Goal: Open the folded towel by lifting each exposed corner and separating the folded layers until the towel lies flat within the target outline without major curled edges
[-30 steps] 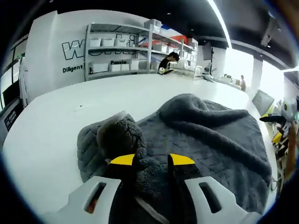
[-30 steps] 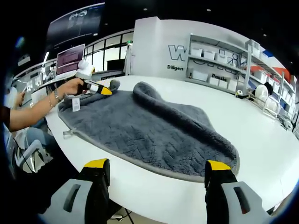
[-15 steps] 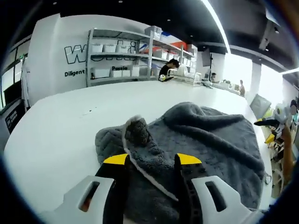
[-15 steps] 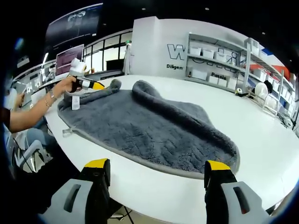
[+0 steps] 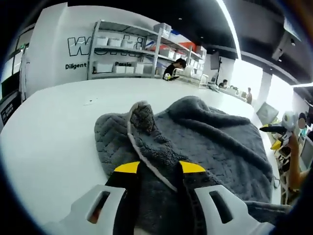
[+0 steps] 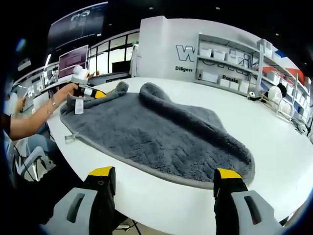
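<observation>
Left gripper (image 5: pixel 159 169) jaws clamped on grey towel (image 6: pixel 161 132) edge at a raised, curled corner. Right gripper (image 6: pixel 166 178) jaws wide apart, empty, hovering off the near towel edge. Towel spread, rumpled, on white table (image 6: pixel 274 147); shelving (image 5: pixel 127 49) behind.

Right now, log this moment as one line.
left gripper: shut on towel corner | right gripper: open, off the towel | towel: ridge fold uncleared | table
</observation>
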